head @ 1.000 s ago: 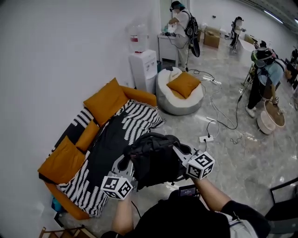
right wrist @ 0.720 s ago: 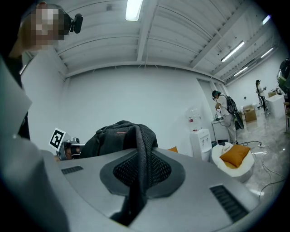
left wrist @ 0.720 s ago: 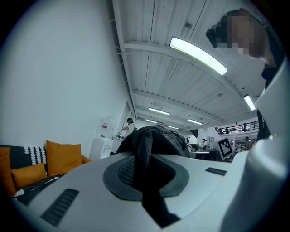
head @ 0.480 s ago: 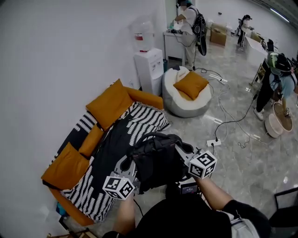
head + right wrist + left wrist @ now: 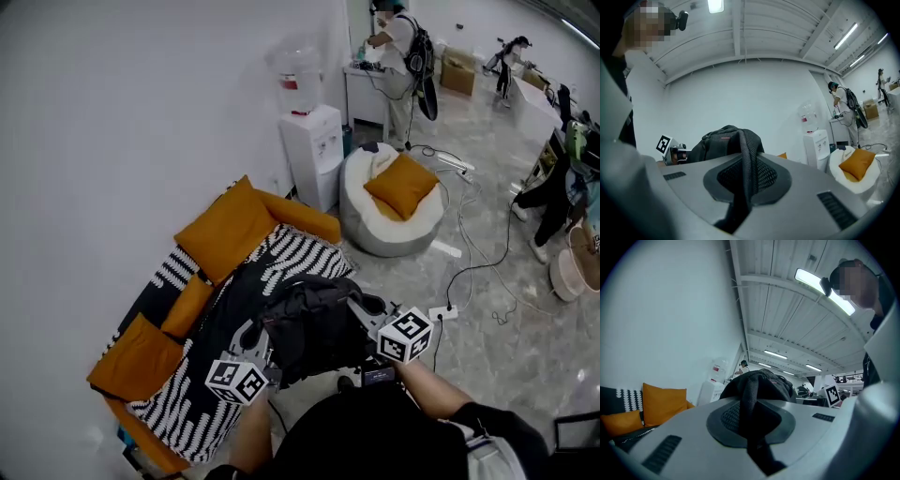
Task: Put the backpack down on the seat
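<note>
So far, only the carrying part of the job looks under way. At the left of the head view the sofa (image 5: 302, 212) stands against the wall. Its seat lies under a black-and-white throw (image 5: 292, 253), with orange cushions (image 5: 220, 225) along the back, and the dark middle of the seat has nothing on it.

Just to the right, the left gripper (image 5: 251, 345) is clenched on a black strap (image 5: 749, 394). Its own view shows the strap pinched between the two pads. The backpack (image 5: 314, 323) hangs between the two grippers, close in front of the person. From above it overlaps the sofa's front edge, but it appears to be held up in the air, not resting on the seat.

On its other side, the right gripper (image 5: 373, 314) is likewise clamped on a mesh strap (image 5: 747, 150), so both grippers share the load. Farther right, a beanbag chair (image 5: 370, 230) sits well apart from the bag.

I judge the task to be roughly midway: the bag is lifted and near the sofa. What remains is to bring it over the open part of the seat, lower it until the seat bears it, and let go of both straps.
</note>
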Available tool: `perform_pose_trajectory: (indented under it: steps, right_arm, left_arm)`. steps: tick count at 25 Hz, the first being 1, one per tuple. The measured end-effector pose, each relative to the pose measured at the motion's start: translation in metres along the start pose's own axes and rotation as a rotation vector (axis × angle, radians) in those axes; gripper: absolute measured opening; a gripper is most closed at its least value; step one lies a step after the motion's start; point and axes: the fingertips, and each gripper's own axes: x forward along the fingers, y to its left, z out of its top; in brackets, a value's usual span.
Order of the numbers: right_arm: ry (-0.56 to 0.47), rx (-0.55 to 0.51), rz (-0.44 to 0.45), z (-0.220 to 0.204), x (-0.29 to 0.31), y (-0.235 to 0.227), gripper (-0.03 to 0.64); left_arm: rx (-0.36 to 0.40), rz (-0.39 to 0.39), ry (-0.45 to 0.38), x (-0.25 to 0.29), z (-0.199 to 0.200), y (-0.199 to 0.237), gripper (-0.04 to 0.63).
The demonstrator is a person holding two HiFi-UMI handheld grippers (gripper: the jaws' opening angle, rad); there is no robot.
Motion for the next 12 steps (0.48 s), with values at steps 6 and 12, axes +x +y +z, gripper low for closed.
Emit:
perform_pose_trajectory:
  steps: [6, 12]
  right_arm:
    - [-0.024, -0.057, 0.042, 0.031, 0.042, -0.041, 0.044]
    - [-0.032, -0.071, 0.031, 0.053, 0.079, -0.086, 0.044]
  left_arm:
    - [0.032, 0.014, -0.041, 0.050, 0.023, 0.024, 0.034]
    - [0.038, 0.008, -0.052, 0.102, 0.040, 0.045, 0.034]
